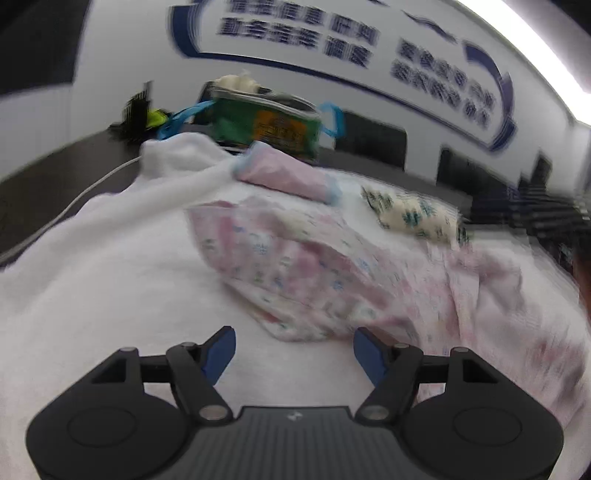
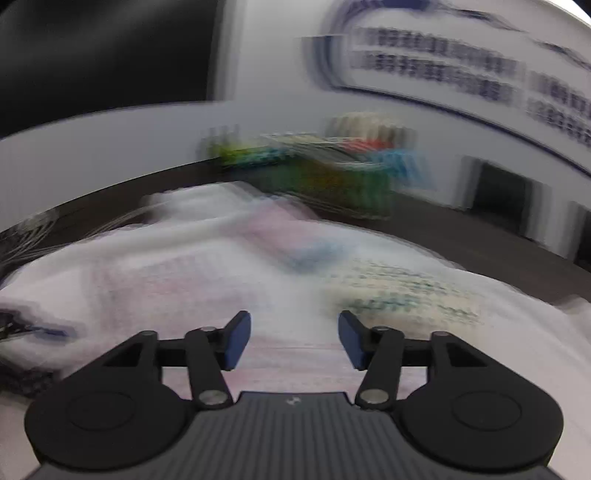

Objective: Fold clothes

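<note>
Pink floral garment [image 1: 295, 266], one; cream printed cloth [image 1: 413, 216], one

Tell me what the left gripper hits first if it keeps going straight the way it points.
Probably the pink floral garment, lying on the white cloth just ahead of the open left gripper; blur leaves depth uncertain.

A white wall [image 1: 303, 92] stands at the far side of the room. It has big blue signs with dark writing [image 1: 295, 31], too blurry to read. A bright light strip [image 1: 535, 44] shines at the top right. A dark panel [image 1: 37, 44] sits high on the left. Dark chairs [image 1: 373, 142] stand along the far wall. The table [image 1: 55, 173] is dark brown.
</note>
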A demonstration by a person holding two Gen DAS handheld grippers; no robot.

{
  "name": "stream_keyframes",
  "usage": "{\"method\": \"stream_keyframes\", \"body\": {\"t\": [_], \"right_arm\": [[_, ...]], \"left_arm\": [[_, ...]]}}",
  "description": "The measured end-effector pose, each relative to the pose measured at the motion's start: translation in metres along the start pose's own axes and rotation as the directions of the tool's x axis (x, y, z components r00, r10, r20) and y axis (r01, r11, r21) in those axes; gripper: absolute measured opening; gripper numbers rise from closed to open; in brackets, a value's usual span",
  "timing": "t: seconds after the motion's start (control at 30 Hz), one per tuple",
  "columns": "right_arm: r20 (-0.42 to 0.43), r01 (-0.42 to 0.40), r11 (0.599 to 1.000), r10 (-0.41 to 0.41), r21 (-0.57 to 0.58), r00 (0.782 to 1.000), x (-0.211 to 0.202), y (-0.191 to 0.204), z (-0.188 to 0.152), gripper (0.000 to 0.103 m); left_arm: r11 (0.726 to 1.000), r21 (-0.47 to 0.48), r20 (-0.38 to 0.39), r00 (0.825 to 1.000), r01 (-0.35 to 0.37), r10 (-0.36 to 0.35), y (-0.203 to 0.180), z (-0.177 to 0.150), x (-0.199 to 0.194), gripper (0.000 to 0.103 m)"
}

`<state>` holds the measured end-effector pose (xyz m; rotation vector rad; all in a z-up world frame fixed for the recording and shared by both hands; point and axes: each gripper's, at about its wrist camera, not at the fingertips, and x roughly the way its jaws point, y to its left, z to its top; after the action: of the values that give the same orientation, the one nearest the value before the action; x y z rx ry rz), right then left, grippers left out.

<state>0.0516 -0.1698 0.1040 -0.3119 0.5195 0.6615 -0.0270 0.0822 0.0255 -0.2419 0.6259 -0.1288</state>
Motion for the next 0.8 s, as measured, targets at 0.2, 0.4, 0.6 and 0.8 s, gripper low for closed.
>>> {"method": "stream_keyframes", "body": {"t": [0.2,0.4,0.6,0.8], "right_arm": [[-0.009,-0.166,0.941,0.171,-0.294,0.985,0.013,0.105,-0.016,0.060],[-0.027,-0.150,0.854,0.158,-0.499,0.987,0.067,0.156,-0.014,0.056],[-0.148,-0.183,0.967,0.158,-0.174,0.976,0.123,0.116,0.003,0.012],[-0.073,-0.390,0.918,0.395,0.072,0.916,0.098,0.095,0.026,0.004]], "left_arm": [[0.978,-0.186,0.022,0.995,-0.092,0.098,0.068,0.008,-0.034,0.069],[0.948,-0.314,0.070,0.995,-0.050,0.076,0.088,-0.006,-0.062,0.068],[0.973,-0.223,0.048,0.996,-0.058,0.070,0.077,-0.015,-0.064,0.069],[0.975,-0.220,0.086,0.996,-0.005,0.024,0.086,-0.021,-0.075,0.069]]}}
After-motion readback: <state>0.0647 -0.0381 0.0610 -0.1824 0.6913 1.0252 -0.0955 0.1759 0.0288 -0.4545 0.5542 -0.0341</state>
